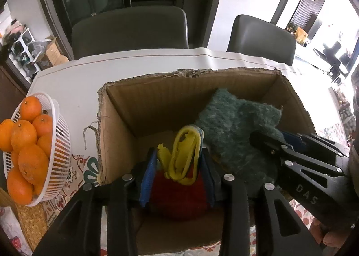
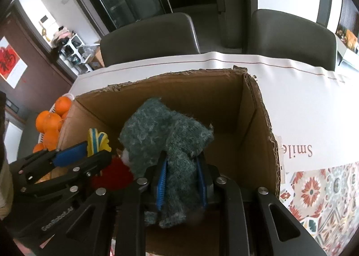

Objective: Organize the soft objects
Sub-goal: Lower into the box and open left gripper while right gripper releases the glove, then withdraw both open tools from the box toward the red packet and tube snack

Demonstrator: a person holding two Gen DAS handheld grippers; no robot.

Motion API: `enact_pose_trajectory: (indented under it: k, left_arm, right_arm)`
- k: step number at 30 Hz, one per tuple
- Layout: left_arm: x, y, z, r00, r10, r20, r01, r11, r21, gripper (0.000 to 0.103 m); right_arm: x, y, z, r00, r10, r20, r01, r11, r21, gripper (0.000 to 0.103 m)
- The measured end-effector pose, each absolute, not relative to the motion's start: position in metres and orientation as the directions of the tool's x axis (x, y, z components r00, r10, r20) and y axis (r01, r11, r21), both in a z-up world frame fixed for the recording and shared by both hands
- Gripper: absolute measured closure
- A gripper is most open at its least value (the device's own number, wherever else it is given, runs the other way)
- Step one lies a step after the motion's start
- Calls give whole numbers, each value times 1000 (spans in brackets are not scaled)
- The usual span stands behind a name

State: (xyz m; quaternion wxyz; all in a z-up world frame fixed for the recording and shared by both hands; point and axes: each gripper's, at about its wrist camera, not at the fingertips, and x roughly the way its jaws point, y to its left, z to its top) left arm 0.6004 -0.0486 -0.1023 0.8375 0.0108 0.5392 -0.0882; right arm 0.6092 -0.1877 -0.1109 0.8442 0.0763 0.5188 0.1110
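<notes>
Left wrist view: left gripper (image 1: pixel 177 177) clamped on a red soft toy (image 1: pixel 179 195) with a yellow part (image 1: pixel 184 157), held over the open cardboard box (image 1: pixel 125 107) on the tabletop (image 1: pixel 67 80); white basket (image 1: pixel 59 150) of oranges (image 1: pixel 29 159) just left of the box. Right wrist view: right gripper (image 2: pixel 182 179) closed on a green fuzzy cloth (image 2: pixel 166 134), held within the box opening, near its right wall; left gripper visible at lower left with the red toy between its blue pads (image 2: pixel 69 155).
</notes>
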Motion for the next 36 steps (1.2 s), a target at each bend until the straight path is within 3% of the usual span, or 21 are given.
enact_pose_trajectory:
  k: [2, 9, 11, 24, 36]
  left_arm:
    - [598, -50, -100, 403, -141, -904, 164, 983, -81, 52]
    - [581, -47, -76, 452, -136, -881, 161, 984, -69, 46]
    - [573, -45, -68, 472, -128, -872, 157, 986, -60, 42]
    - [502, -39, -18, 581, -63, -811, 148, 989, 30, 35]
    - [430, -18, -10, 603, -35, -797, 110, 993, 40, 35]
  right_arm:
    - [609, -188, -110, 432, 287, -855, -129, 958, 257, 70]
    - [599, -194, -96, 446, 327, -833, -132, 945, 300, 55]
    - [593, -198, -85, 480, 306, -822, -120, 951, 284, 42]
    - [529, -212, -29, 599, 216, -771, -65, 973, 222, 41]
    - [463, -198, -22, 605, 214, -767, -63, 973, 222, 41]
